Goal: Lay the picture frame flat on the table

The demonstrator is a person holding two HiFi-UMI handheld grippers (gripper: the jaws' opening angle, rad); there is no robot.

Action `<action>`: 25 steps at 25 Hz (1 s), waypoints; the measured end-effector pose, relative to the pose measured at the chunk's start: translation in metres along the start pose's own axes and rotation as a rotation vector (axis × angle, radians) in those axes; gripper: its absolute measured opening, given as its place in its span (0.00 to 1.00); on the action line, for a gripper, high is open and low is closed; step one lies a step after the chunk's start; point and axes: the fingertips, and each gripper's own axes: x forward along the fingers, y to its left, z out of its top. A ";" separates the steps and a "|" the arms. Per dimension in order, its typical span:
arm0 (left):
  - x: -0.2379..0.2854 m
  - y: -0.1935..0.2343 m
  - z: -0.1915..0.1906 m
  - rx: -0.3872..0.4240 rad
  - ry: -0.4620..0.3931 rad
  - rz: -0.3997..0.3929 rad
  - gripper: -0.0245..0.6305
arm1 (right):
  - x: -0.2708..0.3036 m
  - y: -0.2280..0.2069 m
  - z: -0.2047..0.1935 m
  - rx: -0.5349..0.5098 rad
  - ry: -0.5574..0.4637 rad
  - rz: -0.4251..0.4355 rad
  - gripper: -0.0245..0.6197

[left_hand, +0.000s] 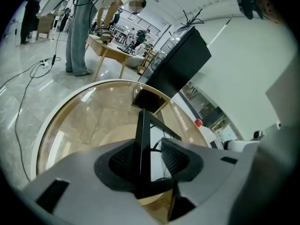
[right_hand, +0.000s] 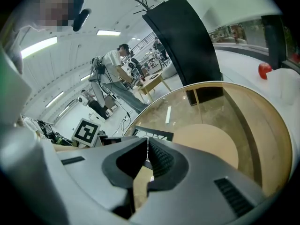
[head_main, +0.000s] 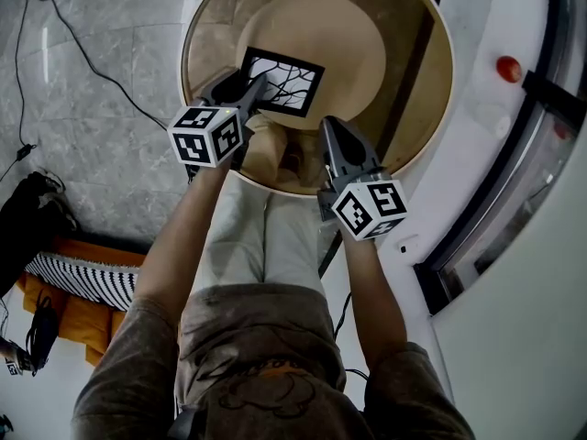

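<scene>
A black-edged picture frame [head_main: 282,81] with a white branch print lies low on the round glass table [head_main: 413,53], flat or close to flat. My left gripper [head_main: 255,90] reaches its left edge. In the left gripper view the frame's edge [left_hand: 142,139] runs between the jaws of the left gripper [left_hand: 150,143]; a gap shows at the right pad, so they stand open. My right gripper [head_main: 330,128] hovers just this side of the frame, jaws shut and empty. The right gripper view shows the frame [right_hand: 154,134] beyond the right gripper [right_hand: 147,142].
A round beige base [head_main: 353,35] shows under the glass. A white curved ledge with a red ball [head_main: 509,68] runs along the right. A black column [left_hand: 180,62] stands past the table. Cables [head_main: 83,53] trail over the grey floor at left. People stand far off.
</scene>
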 end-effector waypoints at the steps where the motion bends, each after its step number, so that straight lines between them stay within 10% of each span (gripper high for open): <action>1: 0.001 0.001 -0.001 -0.002 0.002 0.004 0.30 | 0.000 0.000 -0.001 0.001 0.002 0.001 0.07; 25: 0.004 0.009 -0.004 0.070 0.030 0.083 0.34 | 0.006 0.001 -0.004 0.004 0.020 0.002 0.07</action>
